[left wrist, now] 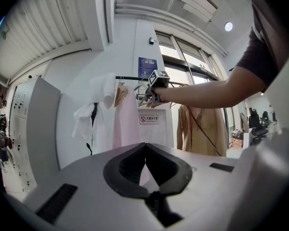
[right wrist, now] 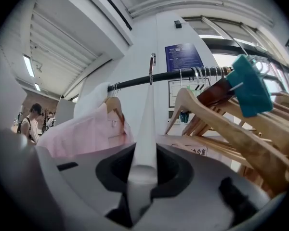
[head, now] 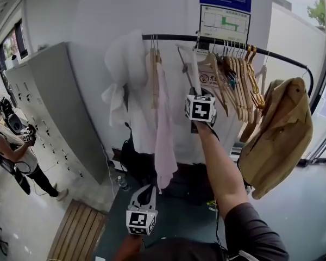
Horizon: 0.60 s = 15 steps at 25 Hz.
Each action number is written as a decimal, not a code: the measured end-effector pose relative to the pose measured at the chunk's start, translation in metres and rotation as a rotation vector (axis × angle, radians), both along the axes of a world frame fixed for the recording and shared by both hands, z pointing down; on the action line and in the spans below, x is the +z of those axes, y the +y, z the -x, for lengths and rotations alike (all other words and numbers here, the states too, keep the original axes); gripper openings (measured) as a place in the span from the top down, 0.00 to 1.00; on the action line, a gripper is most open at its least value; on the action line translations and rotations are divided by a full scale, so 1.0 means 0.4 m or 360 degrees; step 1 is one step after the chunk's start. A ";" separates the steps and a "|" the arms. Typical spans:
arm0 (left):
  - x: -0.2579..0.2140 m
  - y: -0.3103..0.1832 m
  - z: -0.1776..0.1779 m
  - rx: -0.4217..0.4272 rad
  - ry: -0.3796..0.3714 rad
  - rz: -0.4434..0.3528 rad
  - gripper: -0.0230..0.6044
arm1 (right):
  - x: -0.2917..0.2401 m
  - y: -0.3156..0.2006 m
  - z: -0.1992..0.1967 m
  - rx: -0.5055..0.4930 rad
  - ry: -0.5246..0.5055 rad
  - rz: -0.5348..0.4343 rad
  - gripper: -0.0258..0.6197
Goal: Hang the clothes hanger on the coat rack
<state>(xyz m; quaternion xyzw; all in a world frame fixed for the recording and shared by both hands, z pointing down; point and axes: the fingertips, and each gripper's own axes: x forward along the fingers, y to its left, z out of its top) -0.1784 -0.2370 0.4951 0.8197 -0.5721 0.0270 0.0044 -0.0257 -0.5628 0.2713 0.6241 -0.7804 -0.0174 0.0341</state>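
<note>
A white clothes hanger (right wrist: 147,124) stands upright in my right gripper (right wrist: 143,165), which is shut on its body. Its metal hook (right wrist: 152,64) crosses the black rail (right wrist: 130,83) of the coat rack; I cannot tell whether it rests on the rail. In the head view the right gripper (head: 197,94) is raised at arm's length just below the rail (head: 174,37), with the hanger (head: 195,69) above it. My left gripper (head: 146,192) hangs low in front of the rack, jaws shut (left wrist: 145,146) with nothing between them.
On the rail hang a white garment (head: 125,69), a pink shirt (head: 164,129), several wooden hangers (head: 236,75) and a tan jacket (head: 277,135). Grey lockers (head: 60,107) stand left, where a person (head: 11,145) stands. A wooden slatted bench (head: 79,232) lies on the floor.
</note>
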 end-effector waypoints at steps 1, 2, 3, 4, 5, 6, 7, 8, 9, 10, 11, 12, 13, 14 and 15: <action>-0.001 -0.003 0.006 -0.0007 0.0009 -0.0006 0.95 | -0.005 -0.017 -0.001 0.0010 0.0013 0.0016 0.85; 0.002 -0.002 0.013 -0.0015 0.0020 -0.0005 0.95 | -0.006 -0.030 -0.004 0.0021 0.0024 0.0034 0.85; 0.008 0.000 0.022 -0.0024 0.0029 0.0001 0.95 | -0.002 -0.039 -0.006 0.0033 0.0030 0.0055 0.85; 0.012 0.004 0.033 -0.0033 0.0034 0.0009 0.95 | 0.005 -0.047 -0.006 0.0042 0.0032 0.0079 0.85; 0.016 0.006 0.045 -0.0042 0.0036 0.0015 0.95 | 0.013 -0.055 -0.005 0.0049 0.0029 0.0106 0.85; 0.017 0.005 0.056 -0.0050 0.0039 0.0020 0.95 | 0.020 -0.062 -0.001 0.0054 0.0025 0.0135 0.85; 0.017 0.002 0.066 -0.0058 0.0045 0.0023 0.95 | 0.024 -0.069 0.003 0.0060 0.0024 0.0163 0.85; 0.015 -0.001 0.073 -0.0063 0.0054 0.0025 0.95 | 0.028 -0.074 0.007 0.0065 0.0029 0.0186 0.85; 0.012 -0.003 0.077 -0.0065 0.0062 0.0025 0.95 | 0.033 -0.079 0.010 0.0068 0.0037 0.0201 0.85; 0.011 -0.005 0.078 -0.0064 0.0066 0.0024 0.95 | 0.040 -0.082 0.011 0.0071 0.0042 0.0209 0.85; 0.010 -0.007 0.079 -0.0060 0.0064 0.0024 0.95 | 0.047 -0.085 0.010 0.0077 0.0045 0.0212 0.85; 0.010 -0.009 0.080 -0.0054 0.0059 0.0024 0.95 | 0.053 -0.086 0.008 0.0085 0.0045 0.0212 0.85; 0.010 -0.013 0.082 -0.0048 0.0055 0.0024 0.95 | 0.056 -0.086 0.006 0.0093 0.0046 0.0210 0.85; 0.010 -0.017 0.084 -0.0043 0.0055 0.0023 0.95 | 0.056 -0.087 0.005 0.0097 0.0049 0.0208 0.85; 0.010 -0.023 0.085 -0.0040 0.0058 0.0022 0.95 | 0.055 -0.086 0.005 0.0100 0.0055 0.0204 0.85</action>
